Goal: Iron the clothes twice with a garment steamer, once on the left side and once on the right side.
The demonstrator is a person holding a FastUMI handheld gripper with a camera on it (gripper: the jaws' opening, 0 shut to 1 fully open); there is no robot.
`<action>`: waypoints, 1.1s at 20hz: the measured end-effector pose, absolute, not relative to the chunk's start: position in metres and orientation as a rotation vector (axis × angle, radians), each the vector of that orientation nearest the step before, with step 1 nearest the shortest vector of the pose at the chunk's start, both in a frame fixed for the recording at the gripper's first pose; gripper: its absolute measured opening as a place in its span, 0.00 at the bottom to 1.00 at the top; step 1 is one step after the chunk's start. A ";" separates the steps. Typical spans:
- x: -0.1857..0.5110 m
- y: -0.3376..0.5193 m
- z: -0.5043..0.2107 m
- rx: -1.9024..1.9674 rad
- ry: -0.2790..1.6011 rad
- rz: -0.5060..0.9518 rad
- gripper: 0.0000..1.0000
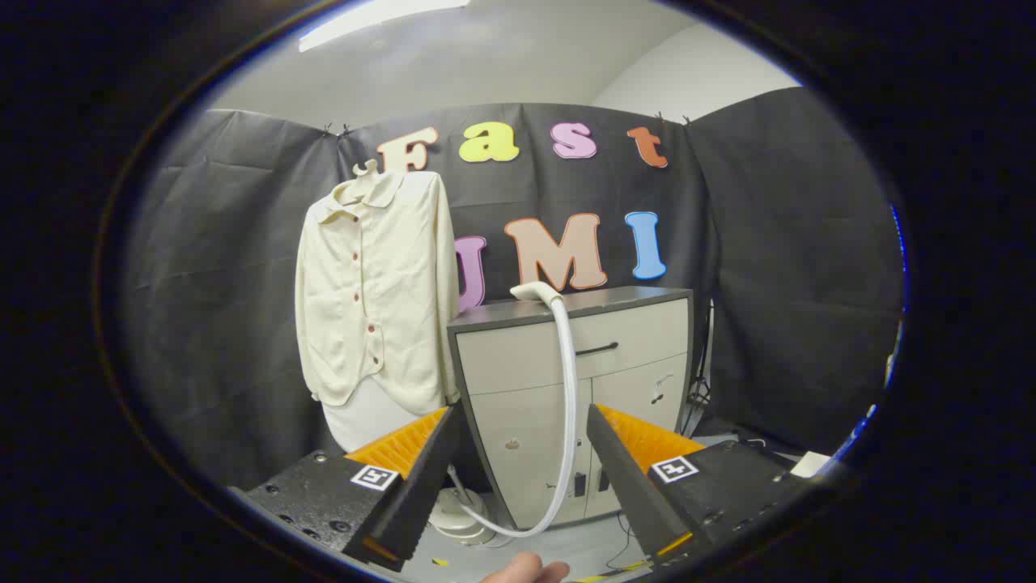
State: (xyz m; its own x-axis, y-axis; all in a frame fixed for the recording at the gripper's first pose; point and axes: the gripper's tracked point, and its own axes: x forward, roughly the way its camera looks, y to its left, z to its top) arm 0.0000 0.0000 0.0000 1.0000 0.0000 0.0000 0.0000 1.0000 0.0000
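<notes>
- Tool [518, 421]: its 2 fingers stand wide apart with nothing between the pads; no contact with any object
- Garment steamer head [536, 291]: rests on the top front edge of the cabinet [639, 332], beyond the fingers and roughly on the line between them
- Steamer hose [571, 389]: white, drops from the head down the cabinet front, loops near the floor and runs back to the steamer base [460, 518]
- Steamer base: round, pale, on the floor just behind the left finger, partly hidden by it
- Cabinet: grey top, beige front, 1 drawer with a dark handle above 2 doors; stands well ahead of the tool, against the black cloth wall
- Shirt [376, 291]: cream, long-sleeved, collar and a row of small dark buttons down the front; hangs on a hanger [368, 168] to the left of the cabinet, right sleeve edge just beside the cabinet's left corner
- A white panel shows below the shirt hem; cannot tell what it is
- A fingertip of a person [526, 569] shows below the gap between the 2 fingers
- Thin cables lie on the floor by the cabinet's right foot
</notes>
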 end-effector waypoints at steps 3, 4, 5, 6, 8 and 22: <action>0.004 0.000 0.000 0.004 -0.002 -0.005 0.98; 0.005 0.002 -0.002 0.005 0.001 -0.004 0.98; 0.007 0.003 -0.002 0.004 0.004 -0.003 0.98; 0.009 0.002 -0.002 0.002 0.004 -0.005 0.98; 0.013 0.004 -0.004 0.004 0.009 -0.006 0.98; 0.094 0.020 0.023 -0.030 0.008 0.037 0.98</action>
